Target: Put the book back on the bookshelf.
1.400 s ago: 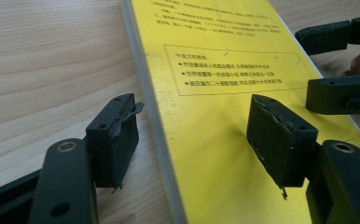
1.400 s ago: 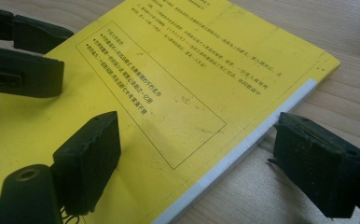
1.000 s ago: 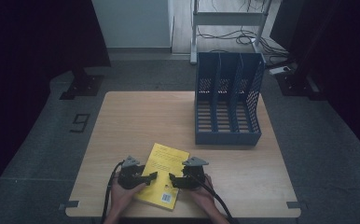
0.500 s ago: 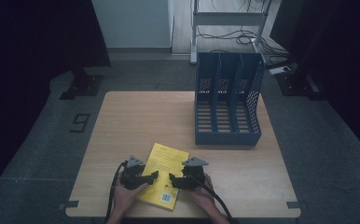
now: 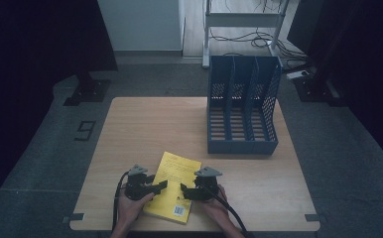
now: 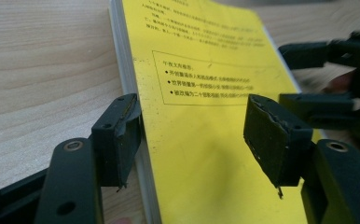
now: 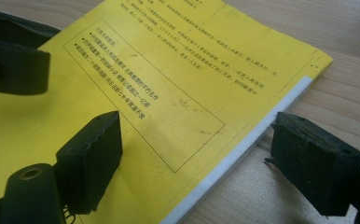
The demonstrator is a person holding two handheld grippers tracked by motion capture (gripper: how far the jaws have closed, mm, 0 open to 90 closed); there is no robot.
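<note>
Two tongs meet at the near edge of the table [image 5: 130, 129], over a yellow book [image 5: 175, 184] that lies flat there: the left tongs [image 5: 160, 185] straddle its left edge, one jaw on the wood and one above the cover, released and clamping nothing, having just been closing slightly. The right tongs [image 5: 184, 191] are also released, straddling the book's right edge with neither pad pressing. Farther back stands a blue file rack [image 5: 243, 106], well apart.
</note>
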